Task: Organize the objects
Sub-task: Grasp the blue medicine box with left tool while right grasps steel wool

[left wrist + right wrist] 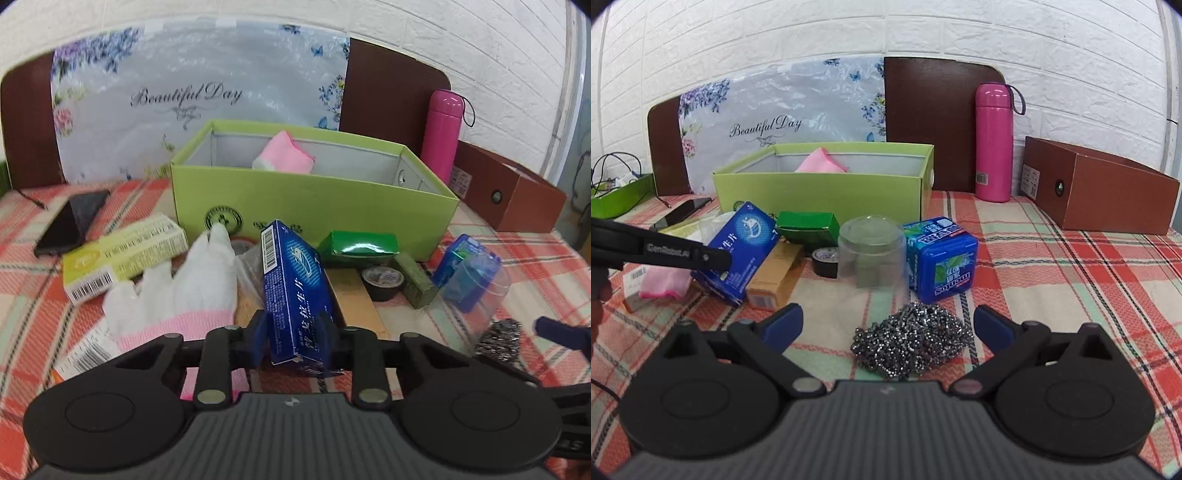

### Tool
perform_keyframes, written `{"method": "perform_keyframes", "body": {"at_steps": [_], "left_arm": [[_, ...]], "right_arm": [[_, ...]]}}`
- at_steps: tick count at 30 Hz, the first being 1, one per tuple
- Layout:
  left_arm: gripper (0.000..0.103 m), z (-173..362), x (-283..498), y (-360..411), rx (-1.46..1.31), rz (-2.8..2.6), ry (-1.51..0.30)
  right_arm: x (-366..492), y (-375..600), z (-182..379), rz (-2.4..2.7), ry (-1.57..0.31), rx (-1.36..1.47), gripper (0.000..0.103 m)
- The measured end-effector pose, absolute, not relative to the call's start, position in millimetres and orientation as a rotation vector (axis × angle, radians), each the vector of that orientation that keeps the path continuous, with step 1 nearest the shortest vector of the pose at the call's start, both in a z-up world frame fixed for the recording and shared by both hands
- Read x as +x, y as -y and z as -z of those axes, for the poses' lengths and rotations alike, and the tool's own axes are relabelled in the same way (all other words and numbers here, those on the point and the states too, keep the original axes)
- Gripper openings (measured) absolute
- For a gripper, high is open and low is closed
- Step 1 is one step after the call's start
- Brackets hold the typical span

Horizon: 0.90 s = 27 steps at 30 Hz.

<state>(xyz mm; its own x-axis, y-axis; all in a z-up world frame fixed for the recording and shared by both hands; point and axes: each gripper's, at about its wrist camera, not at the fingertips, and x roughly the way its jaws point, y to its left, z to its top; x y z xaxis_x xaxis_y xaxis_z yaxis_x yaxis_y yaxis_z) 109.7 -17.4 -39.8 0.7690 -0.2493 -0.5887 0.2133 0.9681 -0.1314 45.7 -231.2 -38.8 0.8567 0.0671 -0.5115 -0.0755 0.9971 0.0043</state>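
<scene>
My left gripper [293, 332] is shut on a blue medicine box [291, 291], held tilted above the checked cloth in front of the open green box [310, 192]; the blue box also shows in the right wrist view [738, 251]. A pink item [284, 153] lies inside the green box. My right gripper [888, 325] is open, with a steel wool scrubber [912, 341] lying on the cloth between its fingers. A white glove with pink cuff [181, 291] lies to the left of the blue box.
On the cloth lie a yellow box [122, 258], a phone [72, 221], a small dark green box [807, 225], a tape roll [825, 260], a clear cup [871, 251], a blue Mentos tub [942, 254]. A pink flask [993, 142] and brown box [1108, 192] stand back right.
</scene>
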Motion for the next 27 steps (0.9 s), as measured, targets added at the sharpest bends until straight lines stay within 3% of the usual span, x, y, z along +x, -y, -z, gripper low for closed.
{"method": "perform_keyframes", "body": {"at_steps": [5,14,16,18,23,27], "left_arm": [[0.023,31.5,85.2,16.6,-0.018,0.329,-0.652],[0.026,36.6,44.4,-16.8,0.007,0.24,-0.692],[0.036,35.7,43.1,-17.5,0.033,0.209,-0.683],[0.062,32.5,43.2,-15.5,0.009,0.234,-0.673],[0.074,33.9,52.3,11.2,0.061,0.234,-0.651],[0.074,46.2,62.6,28.8,0.163,0.158,-0.664]], "right_arm": [[50.0,230.7,42.2,-0.087,-0.566,-0.035,0.091],[47.1,237.2,43.9,-0.082,-0.576,-0.021,0.086],[46.5,237.3,43.8,-0.079,-0.573,-0.02,0.088],[45.3,236.7,43.6,-0.084,-0.57,-0.024,0.089],[45.1,236.8,45.9,-0.08,-0.578,-0.034,0.091],[44.7,239.3,49.3,-0.076,-0.592,-0.036,0.091]]}}
